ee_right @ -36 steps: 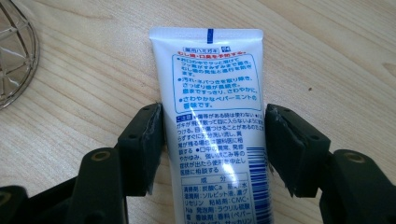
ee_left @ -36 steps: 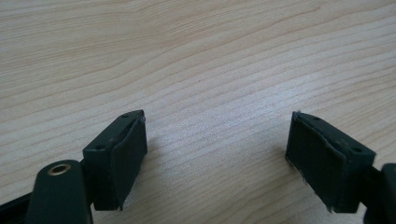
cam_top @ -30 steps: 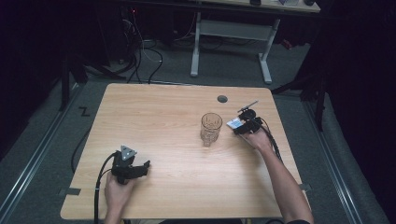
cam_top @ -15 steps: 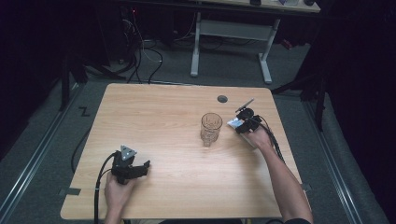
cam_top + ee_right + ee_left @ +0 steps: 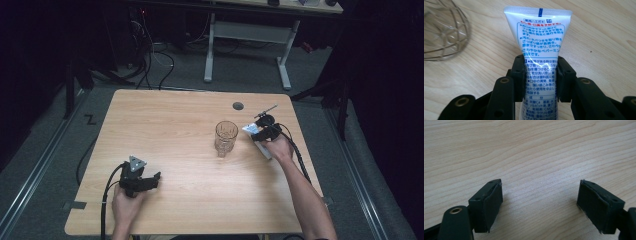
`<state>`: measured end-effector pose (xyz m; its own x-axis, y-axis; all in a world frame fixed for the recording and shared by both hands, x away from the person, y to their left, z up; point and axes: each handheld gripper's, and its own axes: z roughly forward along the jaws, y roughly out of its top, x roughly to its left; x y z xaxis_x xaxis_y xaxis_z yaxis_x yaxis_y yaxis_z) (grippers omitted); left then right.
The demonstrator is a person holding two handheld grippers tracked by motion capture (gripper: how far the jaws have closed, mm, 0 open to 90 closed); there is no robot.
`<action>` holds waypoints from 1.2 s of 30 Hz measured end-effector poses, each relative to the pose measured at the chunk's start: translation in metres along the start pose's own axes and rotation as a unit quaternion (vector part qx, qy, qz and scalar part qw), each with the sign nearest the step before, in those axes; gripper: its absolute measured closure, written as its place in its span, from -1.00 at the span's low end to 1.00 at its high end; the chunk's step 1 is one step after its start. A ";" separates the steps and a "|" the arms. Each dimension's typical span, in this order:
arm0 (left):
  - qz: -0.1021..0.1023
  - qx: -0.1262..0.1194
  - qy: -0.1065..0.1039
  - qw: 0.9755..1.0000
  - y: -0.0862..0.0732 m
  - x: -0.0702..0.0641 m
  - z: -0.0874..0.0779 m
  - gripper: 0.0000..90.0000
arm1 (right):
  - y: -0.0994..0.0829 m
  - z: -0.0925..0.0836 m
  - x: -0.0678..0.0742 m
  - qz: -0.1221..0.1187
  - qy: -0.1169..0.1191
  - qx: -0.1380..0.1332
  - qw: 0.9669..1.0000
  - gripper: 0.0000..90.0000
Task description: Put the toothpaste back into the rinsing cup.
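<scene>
My right gripper point(image 5: 540, 75) is shut on a white toothpaste tube point(image 5: 539, 47) with blue and red print, its flat crimped end pointing away from me. In the high view the right gripper point(image 5: 266, 131) holds the toothpaste tube point(image 5: 251, 129) just right of a clear cut-glass tumbler point(image 5: 225, 137) standing upright on the wooden table point(image 5: 175, 125). The tumbler's rim point(image 5: 444, 30) shows at the upper left of the right gripper view. My left gripper point(image 5: 150, 180) rests near the table's front left, open, its pads point(image 5: 492, 202) wide apart over bare wood.
A round dark cable grommet point(image 5: 238, 106) sits near the table's back edge. A thin dark rod point(image 5: 266, 111) sticks up behind the right gripper. A white-legged desk frame point(image 5: 250, 35) and cables stand on the floor beyond the table.
The right gripper with the tube has shifted slightly toward the back and toward the glass. The left gripper has stayed put.
</scene>
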<state>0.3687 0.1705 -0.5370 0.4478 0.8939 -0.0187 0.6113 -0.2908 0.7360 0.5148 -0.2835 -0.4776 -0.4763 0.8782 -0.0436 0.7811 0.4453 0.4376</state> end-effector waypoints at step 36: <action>0.000 0.000 0.000 1.000 0.000 0.000 0.000 -0.54 | -0.018 -0.047 0.012 -0.014 0.044 -0.095 0.994 0.48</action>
<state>0.3687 0.1704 -0.5370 0.4479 0.8939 -0.0176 0.6111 -0.2917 0.7358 0.4761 -0.2889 -0.4438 -0.5365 0.8437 0.0162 0.6805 0.4212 0.5996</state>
